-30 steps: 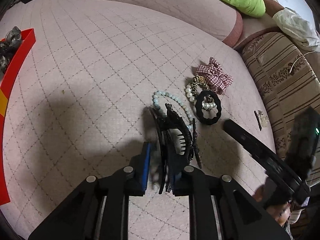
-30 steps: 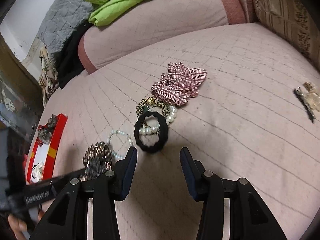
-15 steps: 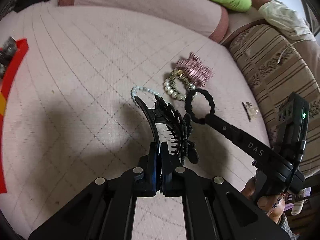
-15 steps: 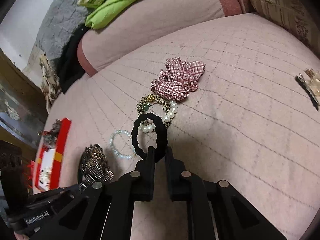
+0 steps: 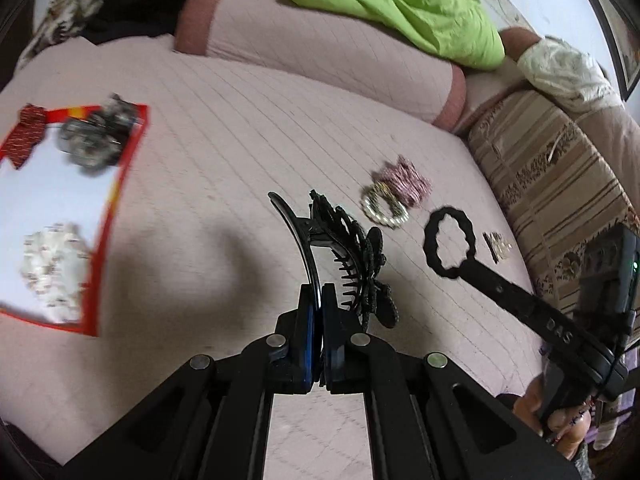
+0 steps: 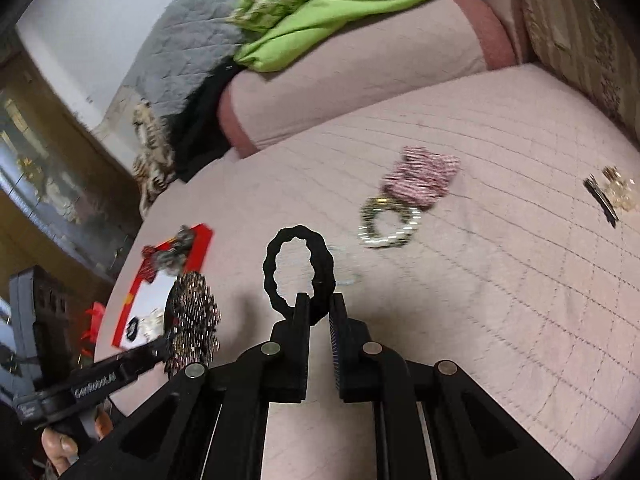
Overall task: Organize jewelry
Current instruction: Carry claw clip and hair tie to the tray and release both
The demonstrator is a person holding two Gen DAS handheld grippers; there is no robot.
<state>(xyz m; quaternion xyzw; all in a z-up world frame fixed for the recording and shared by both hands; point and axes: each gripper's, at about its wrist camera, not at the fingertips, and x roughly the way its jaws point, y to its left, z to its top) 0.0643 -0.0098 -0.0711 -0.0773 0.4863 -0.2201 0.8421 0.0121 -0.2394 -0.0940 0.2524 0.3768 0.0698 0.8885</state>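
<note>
My left gripper (image 5: 320,300) is shut on a black hair claw clip (image 5: 344,256) with a beaded flower, held up above the pink quilted bed. My right gripper (image 6: 319,304) is shut on a black wavy hair ring (image 6: 298,272), also lifted off the bed; the same ring (image 5: 450,244) shows in the left wrist view. A red-edged white tray (image 5: 120,184) lies to the left, holding a red bow (image 5: 26,132), a dark shiny hairpiece (image 5: 96,140) and a white piece (image 5: 52,268). A pearl and gold bracelet (image 6: 388,224) and a plaid scrunchie (image 6: 420,176) lie on the bed.
A small gold hair clip (image 6: 612,192) lies at the right on the bed. Behind are a pink bolster (image 5: 320,40), a green blanket (image 5: 400,4) and a striped cushion (image 5: 560,184). A hand (image 6: 60,448) holds the left gripper at the lower left of the right wrist view.
Both grippers closed, the left on the claw clip and the right on the black ring, then lifted them off the bed. The views swung left so the red tray comes into sight.
</note>
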